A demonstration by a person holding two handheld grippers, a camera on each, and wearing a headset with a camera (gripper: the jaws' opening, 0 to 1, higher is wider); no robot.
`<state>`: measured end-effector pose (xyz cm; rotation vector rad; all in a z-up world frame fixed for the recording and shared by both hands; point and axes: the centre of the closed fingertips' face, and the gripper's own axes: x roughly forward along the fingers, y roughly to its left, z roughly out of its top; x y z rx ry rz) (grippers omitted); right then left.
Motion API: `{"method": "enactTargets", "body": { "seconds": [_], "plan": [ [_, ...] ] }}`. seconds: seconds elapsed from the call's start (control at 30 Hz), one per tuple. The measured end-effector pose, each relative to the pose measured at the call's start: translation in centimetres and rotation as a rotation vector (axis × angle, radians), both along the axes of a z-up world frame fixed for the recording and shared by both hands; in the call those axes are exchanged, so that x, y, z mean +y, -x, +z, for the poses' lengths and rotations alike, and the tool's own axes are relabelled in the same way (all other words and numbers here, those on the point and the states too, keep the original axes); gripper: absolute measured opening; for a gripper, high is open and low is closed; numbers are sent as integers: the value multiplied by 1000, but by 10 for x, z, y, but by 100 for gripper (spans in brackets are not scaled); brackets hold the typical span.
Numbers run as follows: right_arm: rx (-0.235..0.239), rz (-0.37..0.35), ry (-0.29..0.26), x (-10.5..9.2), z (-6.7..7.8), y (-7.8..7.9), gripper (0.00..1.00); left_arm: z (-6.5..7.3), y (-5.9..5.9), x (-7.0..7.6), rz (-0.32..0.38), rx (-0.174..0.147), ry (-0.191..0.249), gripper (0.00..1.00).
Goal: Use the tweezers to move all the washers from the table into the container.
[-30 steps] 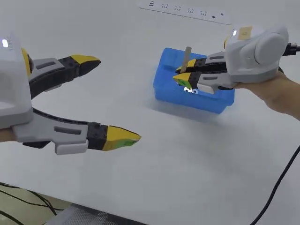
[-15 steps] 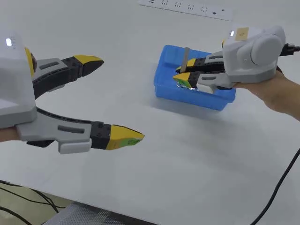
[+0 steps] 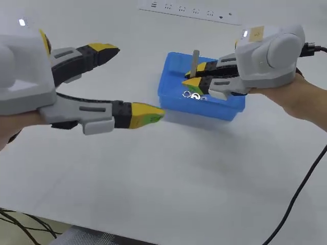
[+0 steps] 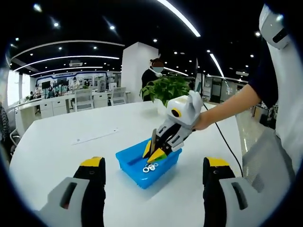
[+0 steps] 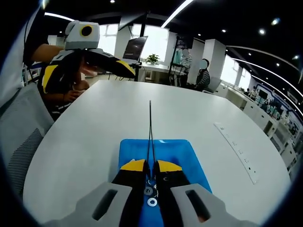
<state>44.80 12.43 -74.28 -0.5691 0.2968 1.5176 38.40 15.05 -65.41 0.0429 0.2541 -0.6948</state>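
Presently, a shallow rectangular blue plastic container (image 3: 204,108) is seen on the white tabletop (image 3: 179,168), at about one o'clock from the middle of the head view. Several small silver metal ring washers (image 3: 191,95) lie clustered on its floor, toward the wall at its nine o'clock side. The grey-and-white right gripper (image 3: 191,81), with black jaws tipped in yellow, is held by a hand (image 3: 301,97) that comes in from three o'clock, and its tips are poised over the container, just above the washers. Its jaws are pressed together on a pair of slender grey metal tweezers (image 3: 195,58), which stand out of the grip toward twelve o'clock. In the right gripper view the tweezers are seen as a thin line running from between the closed jaws toward twelve o'clock, with the washers under the jaws at six o'clock. Whether a washer is pinched in the tweezers cannot be told. The matching left gripper (image 3: 134,81) is held at nine o'clock in the head view, with its jaws spread wide over the bare tabletop; its lower jaw tip is near the container but apart from it. A white power strip (image 3: 189,11) lies at twelve o'clock, and a black cable (image 3: 301,189) is seen at four o'clock.
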Motion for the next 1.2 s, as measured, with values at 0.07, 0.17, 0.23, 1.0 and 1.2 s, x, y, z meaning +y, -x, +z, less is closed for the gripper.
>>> {"method": "enactTargets", "body": {
  "seconds": [0.07,0.17,0.23,1.0,1.2],
  "plan": [
    [-2,5,0,-1,1,1,8,5,-9,-10,-31,-15,23,84],
    [-8,10,-2,-1,3,2,8,8,-21,-24,-85,-29,40,76],
    [-9,11,-6,-2,4,3,8,3,-30,-31,-124,-12,25,70],
    [-12,23,-7,-7,7,6,8,-10,-54,-68,-328,-38,-113,23],
    [-16,42,-2,-5,9,12,8,-12,-51,-66,-385,-46,-150,12]
  ]
}}
